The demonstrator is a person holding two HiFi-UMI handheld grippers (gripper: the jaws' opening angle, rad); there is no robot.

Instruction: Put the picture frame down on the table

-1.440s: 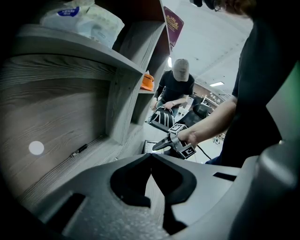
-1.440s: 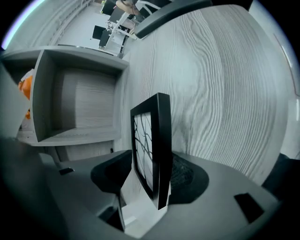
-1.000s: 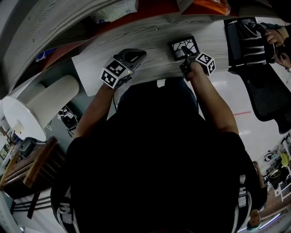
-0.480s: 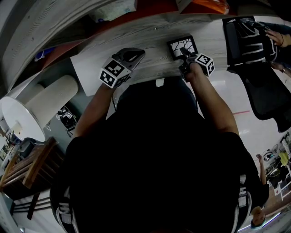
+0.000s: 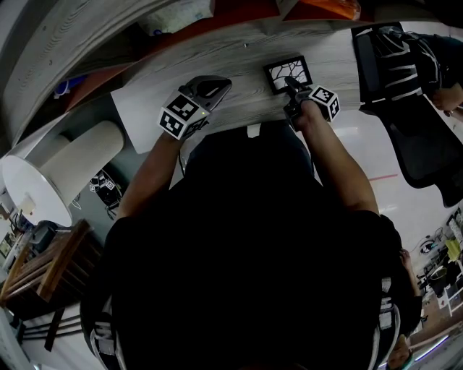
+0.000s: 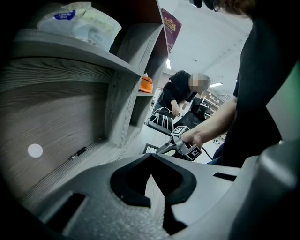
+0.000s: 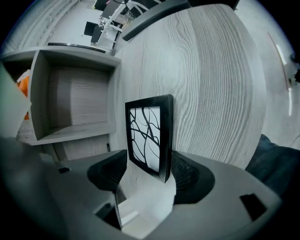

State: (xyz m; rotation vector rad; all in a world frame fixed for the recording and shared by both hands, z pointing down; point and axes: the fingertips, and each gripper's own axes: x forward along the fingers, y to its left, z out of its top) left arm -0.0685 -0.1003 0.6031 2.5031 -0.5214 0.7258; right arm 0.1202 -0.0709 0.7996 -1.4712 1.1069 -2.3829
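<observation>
The picture frame (image 7: 147, 136) is black with a white picture of dark branching lines. It stands on edge between the jaws of my right gripper (image 7: 149, 171), which is shut on its lower part, just above the grey wood table (image 7: 220, 93). From the head view the frame (image 5: 286, 71) sits over the table just beyond the right gripper (image 5: 291, 85). My left gripper (image 5: 221, 85) rests over the table to the left, shut and holding nothing. In the left gripper view its jaws (image 6: 151, 161) meet, and the right gripper (image 6: 180, 146) shows beyond them.
A grey shelf unit (image 6: 117, 70) rises behind the table, with a tissue pack (image 5: 173, 16) and an orange object (image 5: 329, 7) on it. A small dark pen-like item (image 6: 78, 153) lies by the back wall. A black chair (image 5: 394, 61) stands at the right, a white cylinder (image 5: 65, 166) at the left.
The right gripper and the frame have edged slightly farther over the table. The left gripper has stayed where it was.
</observation>
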